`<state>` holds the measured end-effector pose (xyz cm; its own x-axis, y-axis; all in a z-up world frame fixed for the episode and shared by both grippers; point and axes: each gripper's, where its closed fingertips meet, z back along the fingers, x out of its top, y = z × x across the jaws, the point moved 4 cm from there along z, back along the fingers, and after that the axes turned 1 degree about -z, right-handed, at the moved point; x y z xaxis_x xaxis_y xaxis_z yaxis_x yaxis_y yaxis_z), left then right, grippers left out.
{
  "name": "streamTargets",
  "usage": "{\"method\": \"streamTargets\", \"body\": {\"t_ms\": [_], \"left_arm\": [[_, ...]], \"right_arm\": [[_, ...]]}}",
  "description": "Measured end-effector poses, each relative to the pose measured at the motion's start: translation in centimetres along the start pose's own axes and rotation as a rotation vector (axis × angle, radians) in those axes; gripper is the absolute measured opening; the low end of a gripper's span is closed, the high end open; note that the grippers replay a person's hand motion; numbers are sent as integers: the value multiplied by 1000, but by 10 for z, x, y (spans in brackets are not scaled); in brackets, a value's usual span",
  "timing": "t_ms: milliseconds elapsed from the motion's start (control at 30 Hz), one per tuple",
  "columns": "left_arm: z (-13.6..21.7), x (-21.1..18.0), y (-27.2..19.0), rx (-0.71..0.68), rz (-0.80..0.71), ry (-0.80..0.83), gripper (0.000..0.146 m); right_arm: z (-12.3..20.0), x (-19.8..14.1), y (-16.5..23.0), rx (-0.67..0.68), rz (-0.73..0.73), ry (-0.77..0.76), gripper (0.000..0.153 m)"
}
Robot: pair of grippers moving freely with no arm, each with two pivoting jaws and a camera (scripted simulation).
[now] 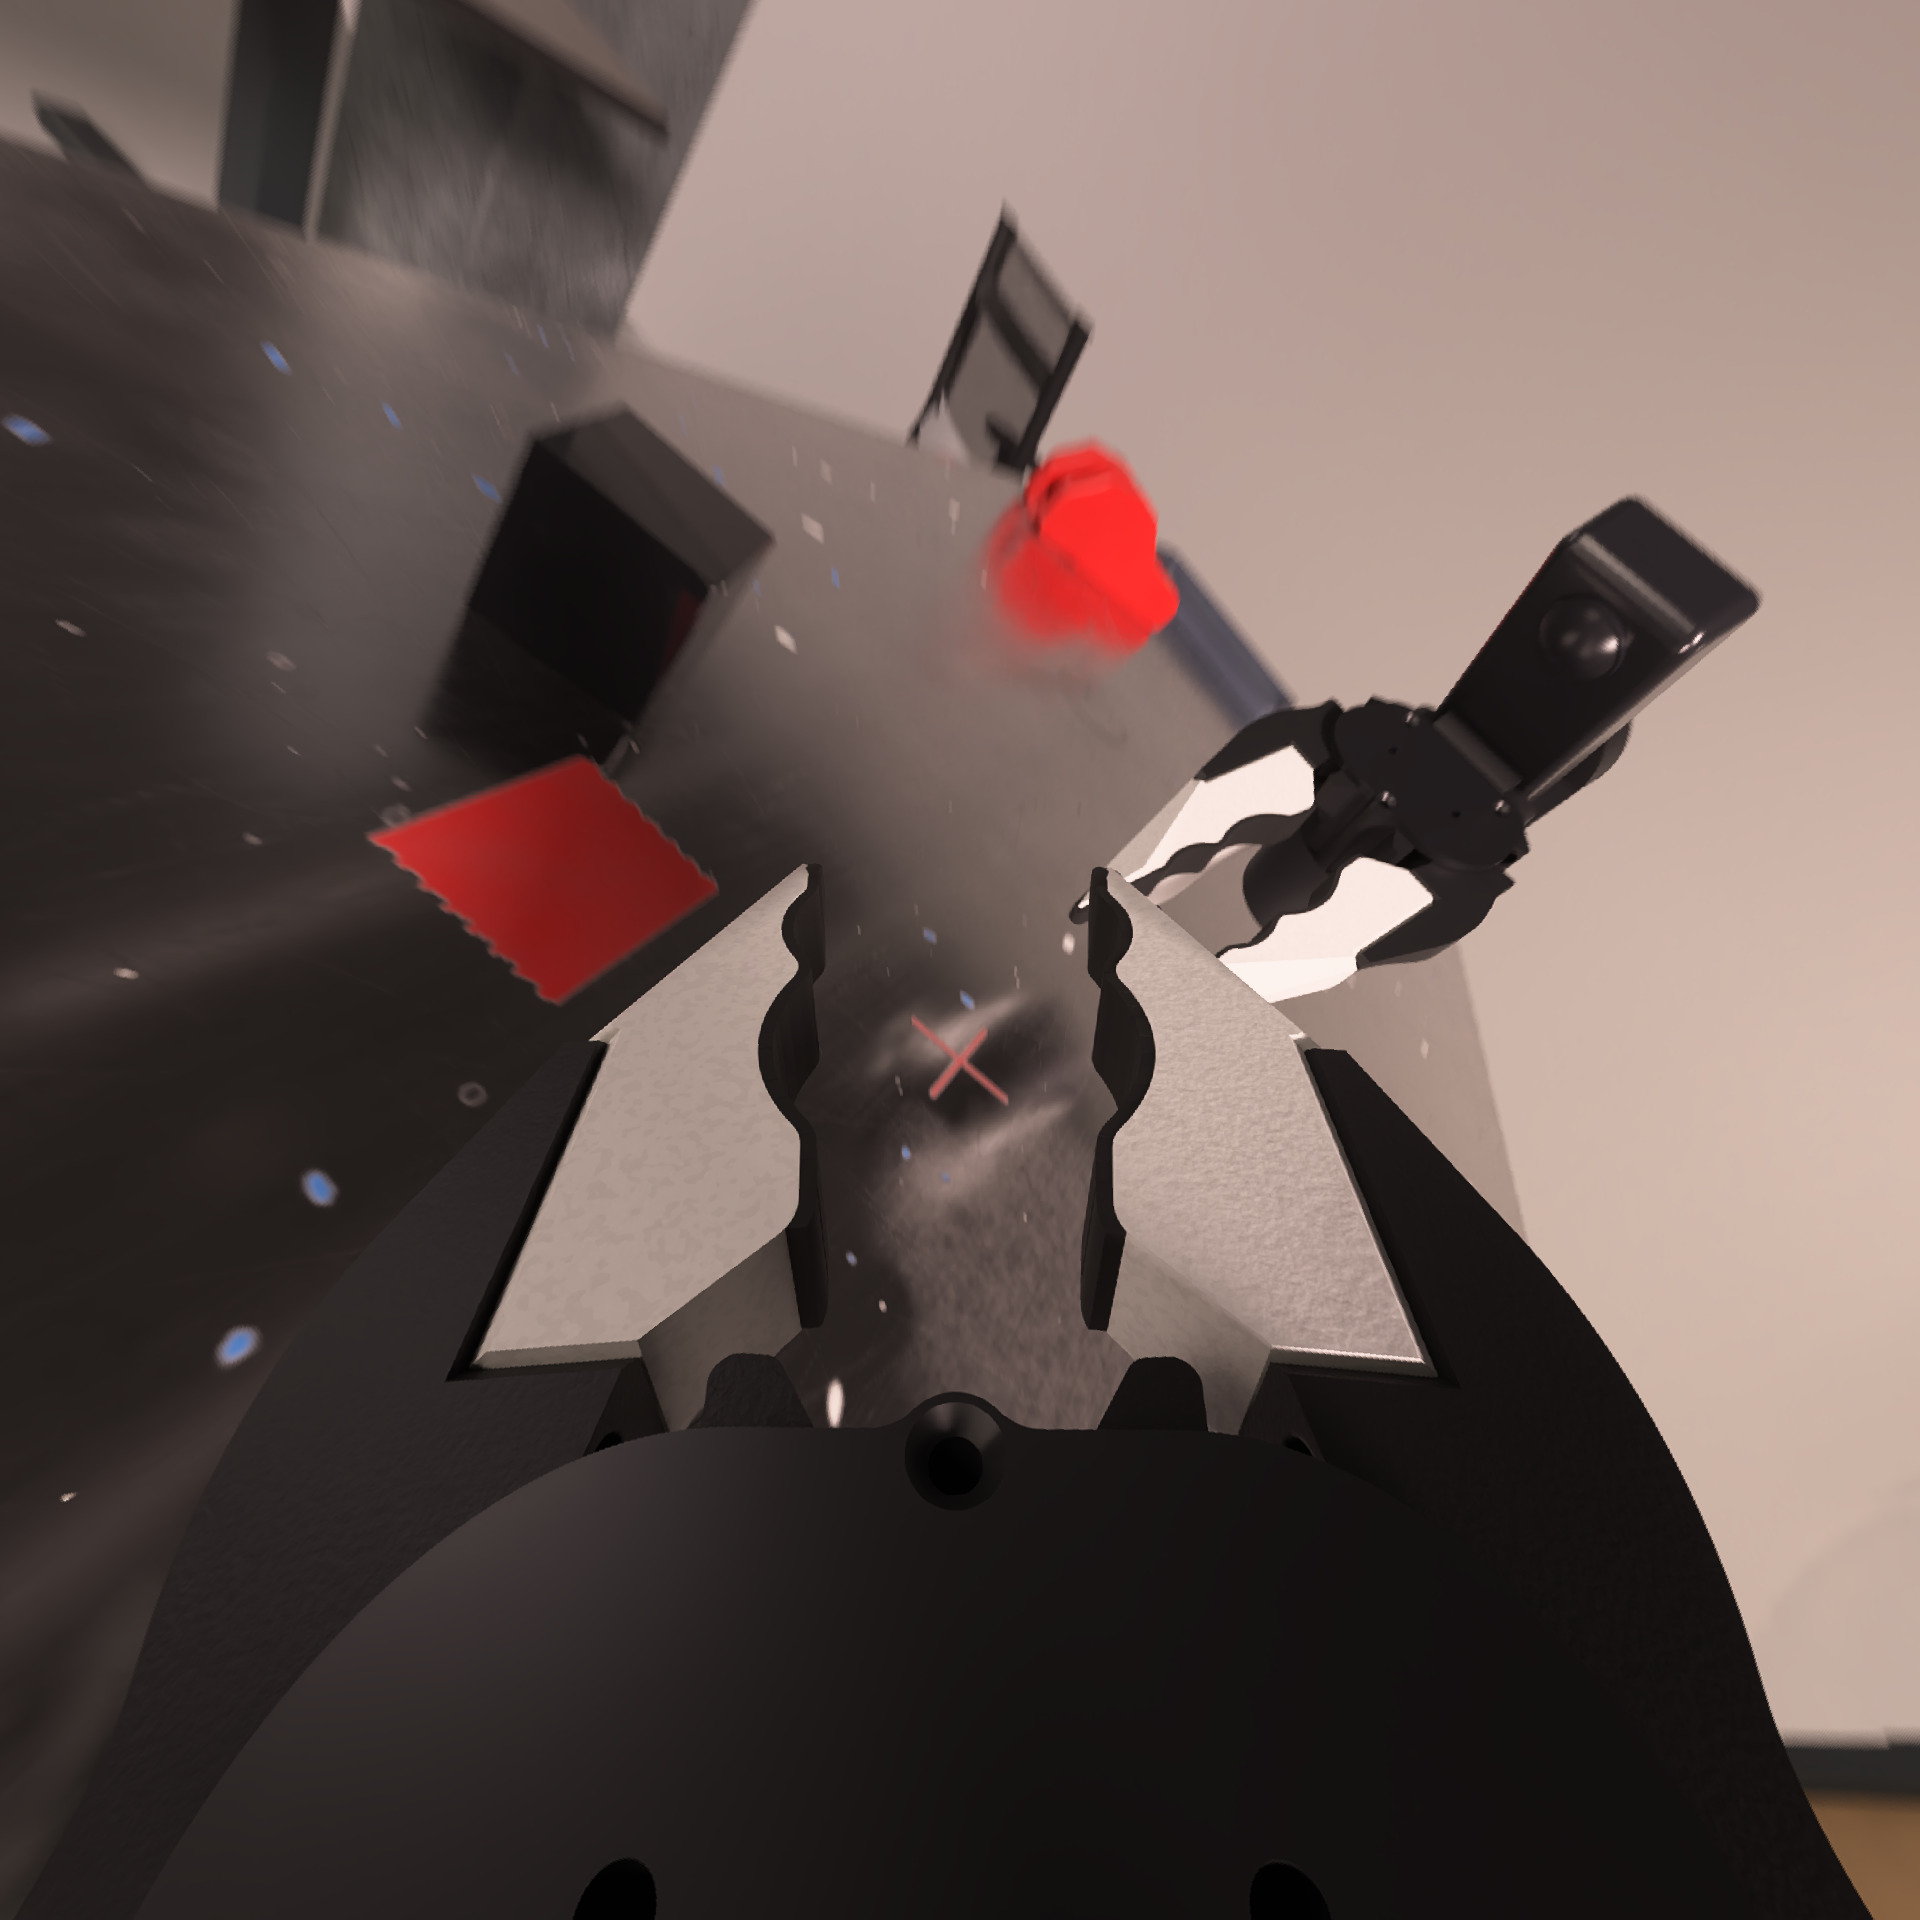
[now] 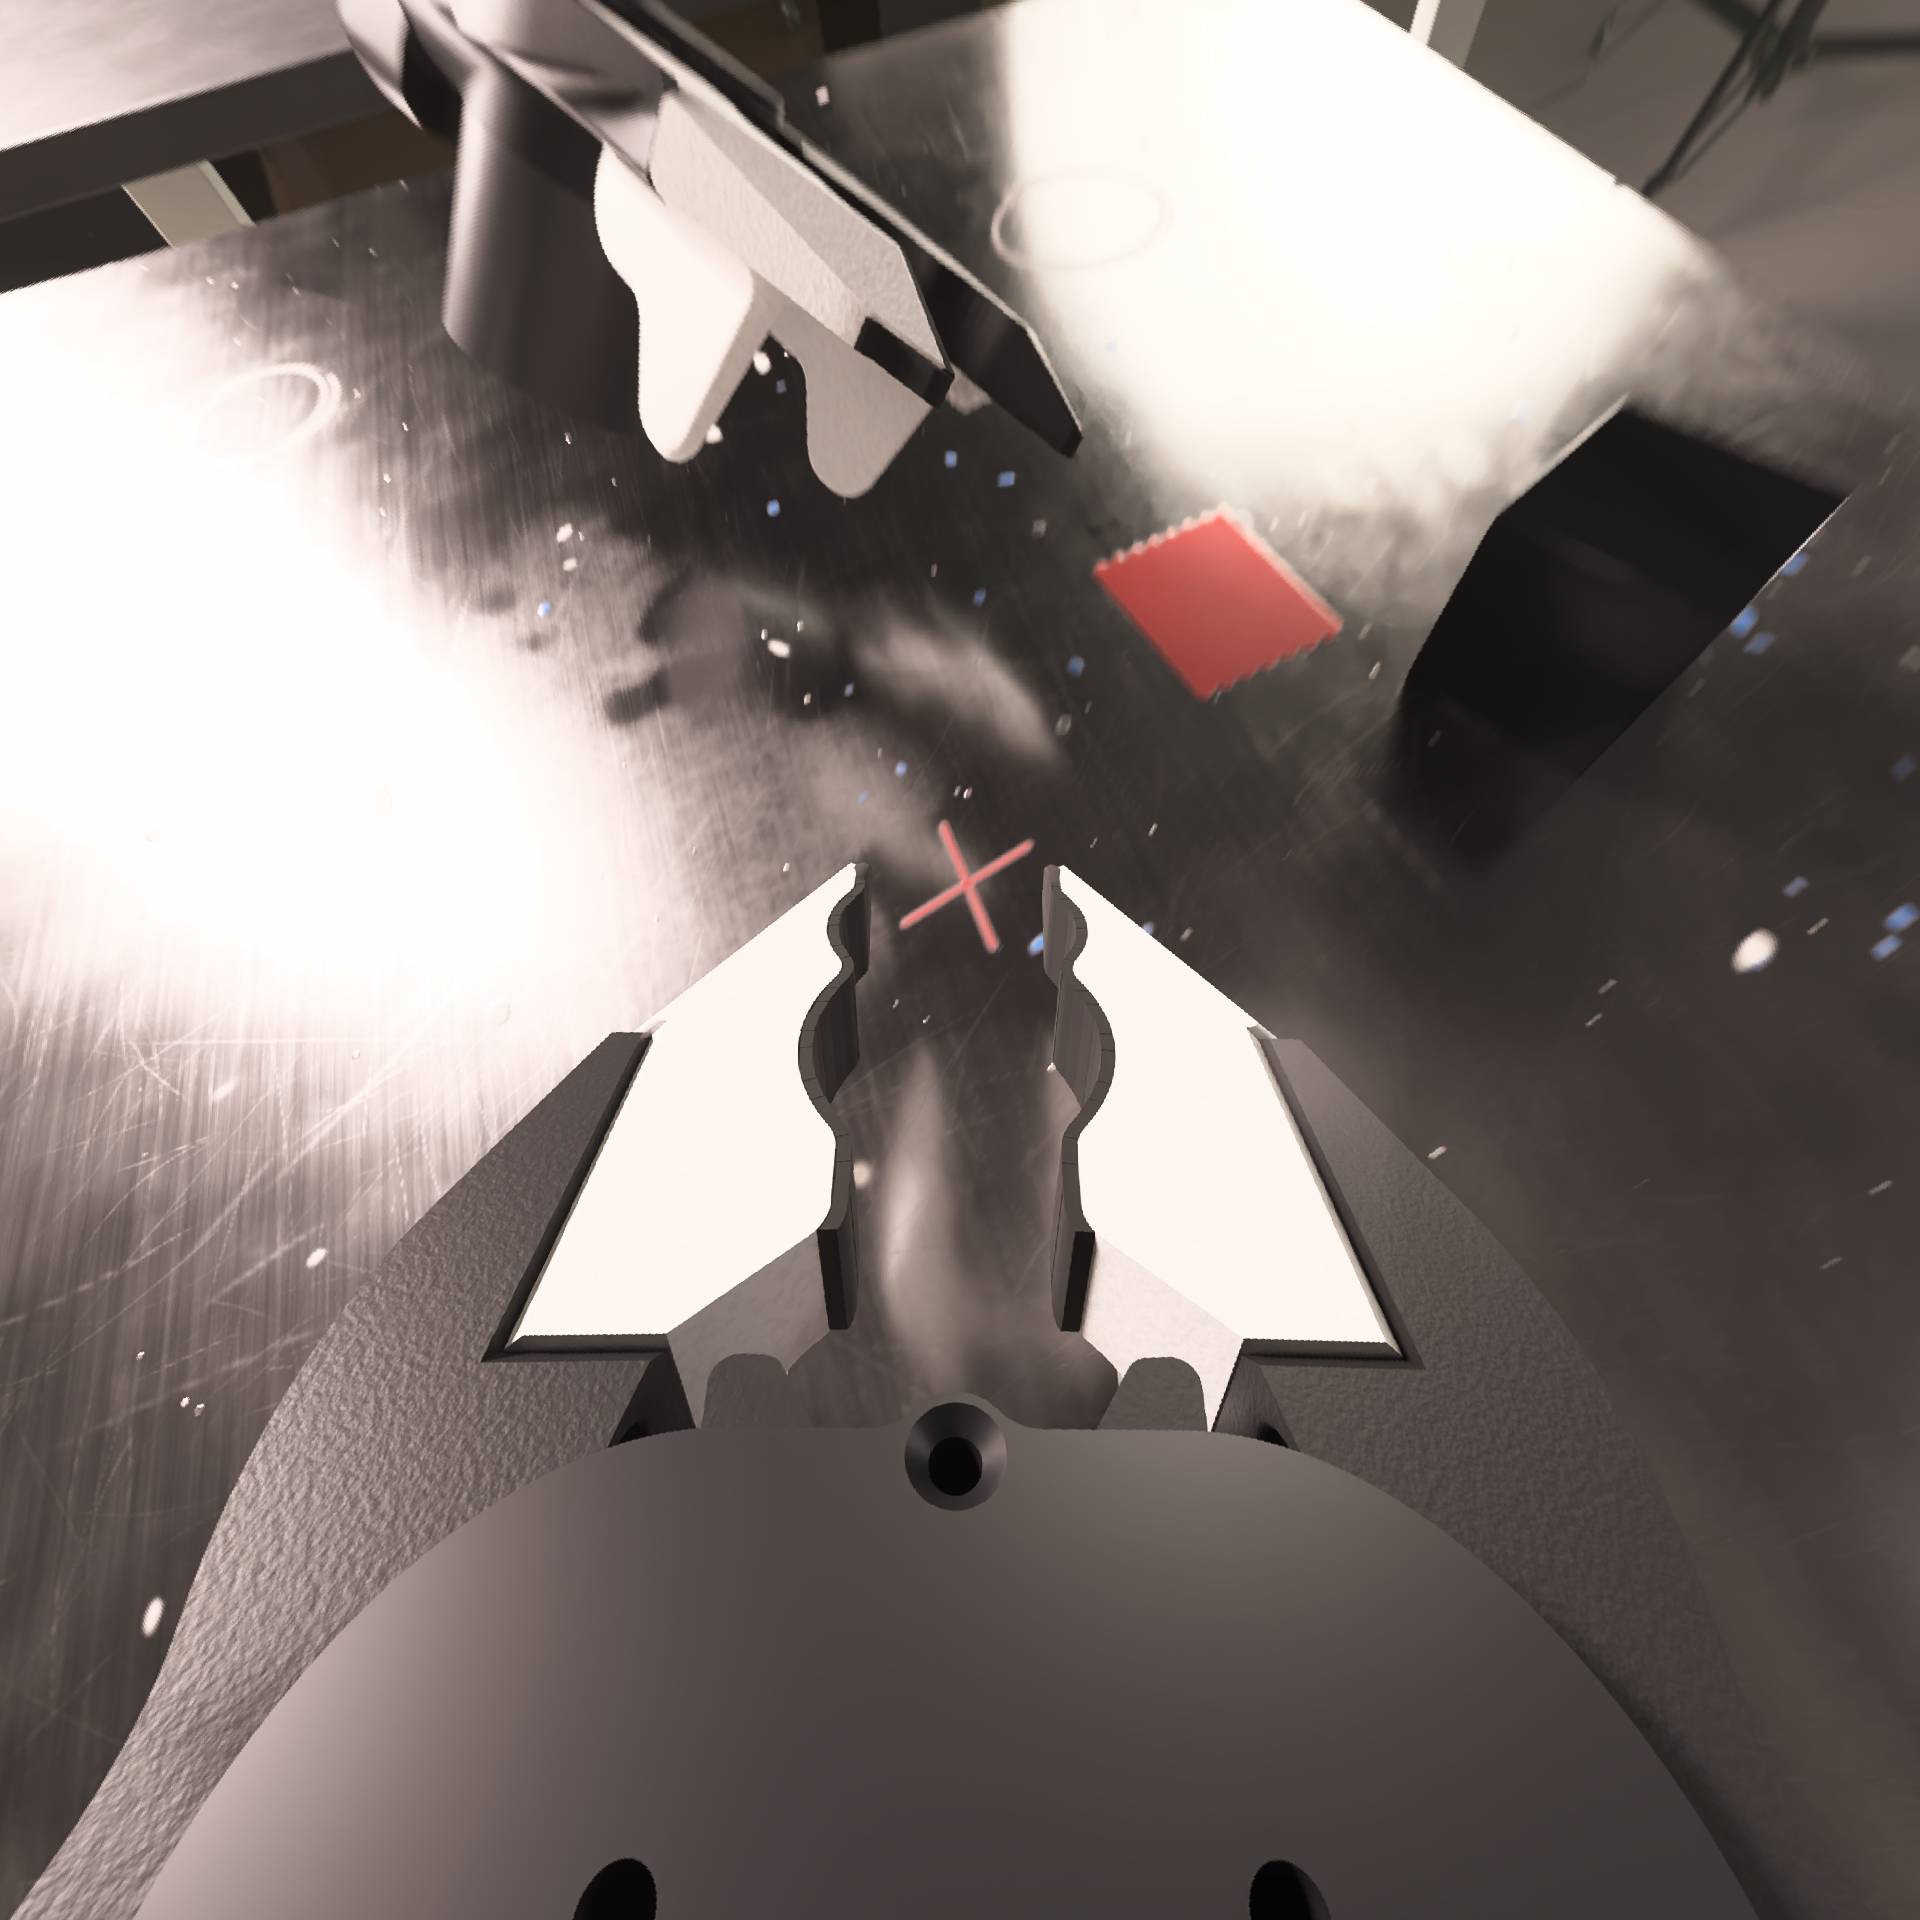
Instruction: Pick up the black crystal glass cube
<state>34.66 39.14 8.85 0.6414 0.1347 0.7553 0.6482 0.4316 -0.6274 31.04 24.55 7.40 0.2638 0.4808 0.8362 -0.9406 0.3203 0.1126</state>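
The black glass cube (image 1: 592, 582) stands on the shiny metal table (image 1: 208, 727), ahead and to the left of my left gripper (image 1: 951, 899). That gripper is open and empty, above a thin red cross mark (image 1: 961, 1060). In the right wrist view the cube (image 2: 1579, 665) is at the right, ahead of my right gripper (image 2: 956, 894), which is open and empty near the red cross (image 2: 966, 883). The right gripper also shows in the left wrist view (image 1: 1247, 894). The left gripper shows at the top of the right wrist view (image 2: 904, 395).
A flat red square with jagged edges (image 1: 551, 873) lies near the cube, also seen in the right wrist view (image 2: 1221, 597). A red lumpy object (image 1: 1081, 561) sits near the table's far edge. A dark chair-like frame (image 1: 1008, 343) stands beyond it. Bright glare (image 2: 260, 644) covers the table's left.
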Motion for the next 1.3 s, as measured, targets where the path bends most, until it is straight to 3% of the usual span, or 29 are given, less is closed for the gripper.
{"method": "streamTargets", "body": {"t_ms": [133,267,400,533,700,833,900,1067,1300], "left_arm": [[13,12,9,-17,17,-147,63],[15,13,13,35,-40,-146,87],[15,18,6,18,-80,-170,107],[16,27,1,72,-175,-171,120],[-6,66,3,175,-317,-70,119],[-49,117,17,279,-514,111,118],[-76,129,28,261,-573,212,117],[-119,109,60,222,-533,410,116],[-129,69,73,223,-575,597,115]], "right_arm": [[11,40,-23,-32,100,-39,33],[5,69,-65,-126,221,72,36],[-14,90,-113,-205,184,157,48],[-19,101,-130,-169,88,54,54],[-16,85,-141,-107,20,25,56],[-16,68,-145,-83,20,58,56],[-14,63,-141,-61,33,49,55],[-8,51,-131,-67,57,46,53],[-11,39,-128,-82,90,118,53]]}}
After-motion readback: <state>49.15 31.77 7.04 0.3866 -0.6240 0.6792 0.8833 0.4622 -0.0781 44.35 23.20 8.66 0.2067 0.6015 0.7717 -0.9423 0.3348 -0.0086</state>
